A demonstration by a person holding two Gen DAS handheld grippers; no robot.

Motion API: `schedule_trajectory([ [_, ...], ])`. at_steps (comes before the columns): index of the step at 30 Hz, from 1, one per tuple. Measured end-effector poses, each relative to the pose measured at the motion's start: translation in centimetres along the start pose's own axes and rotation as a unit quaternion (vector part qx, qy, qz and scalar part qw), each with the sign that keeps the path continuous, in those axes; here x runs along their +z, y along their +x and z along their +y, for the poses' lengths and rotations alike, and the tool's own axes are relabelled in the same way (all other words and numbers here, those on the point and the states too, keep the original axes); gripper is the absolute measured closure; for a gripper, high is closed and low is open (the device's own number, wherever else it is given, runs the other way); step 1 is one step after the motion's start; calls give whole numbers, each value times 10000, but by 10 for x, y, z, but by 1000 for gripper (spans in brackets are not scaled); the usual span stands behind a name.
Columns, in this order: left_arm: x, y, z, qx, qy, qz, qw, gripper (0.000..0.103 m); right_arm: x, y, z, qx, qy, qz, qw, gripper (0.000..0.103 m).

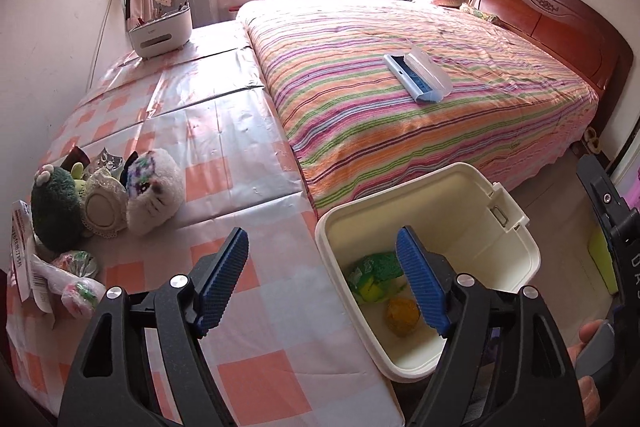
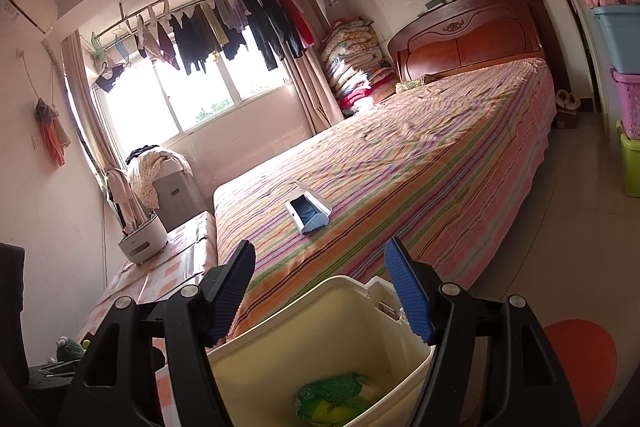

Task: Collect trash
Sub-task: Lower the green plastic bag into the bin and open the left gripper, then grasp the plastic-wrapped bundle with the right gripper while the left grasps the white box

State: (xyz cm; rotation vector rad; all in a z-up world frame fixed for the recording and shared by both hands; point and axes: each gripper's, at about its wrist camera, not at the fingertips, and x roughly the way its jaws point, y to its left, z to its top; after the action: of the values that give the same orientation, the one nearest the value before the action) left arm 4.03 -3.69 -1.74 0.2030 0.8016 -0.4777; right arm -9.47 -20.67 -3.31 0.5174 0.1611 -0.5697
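Observation:
A cream plastic bin point(image 1: 512, 239) stands on the floor between the checkered table point(image 1: 248, 163) and the striped bed. In it lie a green wrapper point(image 1: 374, 273) and an orange-yellow lump point(image 1: 402, 315). My left gripper point(image 1: 320, 287) is open and empty, hovering over the table's edge and the bin's left rim. My right gripper point(image 2: 320, 291) is open and empty above the bin point(image 2: 280, 351), where the green wrapper point(image 2: 340, 397) shows. Crumpled wrappers and a plastic bag point(image 1: 68, 279) lie at the table's left end.
Plush toys point(image 1: 108, 195) sit on the table's left. A white appliance point(image 1: 160, 31) stands at its far end. A blue-white lint brush point(image 1: 418, 77) lies on the bed point(image 1: 400, 115). Stacked crates point(image 2: 624, 87) and an orange stool point(image 2: 580, 359) are at the right.

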Motion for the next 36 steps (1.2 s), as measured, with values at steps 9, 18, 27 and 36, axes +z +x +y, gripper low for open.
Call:
schedule_trajectory([
  [9,-23,-31,83,490,-816,-186,9953,25,-21,1,51,558,-557,280,9965,36],
  [18,-53,-76,188,1578,-1665,-470,9722,22,-48,5,131,1845,-1541,745,9678,32],
  [27,-69,-96,282,2030,-2287,-586,9503,21,-93,6,218,3629,-2806,1538,8752,31],
  [36,-77,-76,315,1806,-2621,-390,9472,21,-144,11,277,4371,-3558,2318,7929,31],
])
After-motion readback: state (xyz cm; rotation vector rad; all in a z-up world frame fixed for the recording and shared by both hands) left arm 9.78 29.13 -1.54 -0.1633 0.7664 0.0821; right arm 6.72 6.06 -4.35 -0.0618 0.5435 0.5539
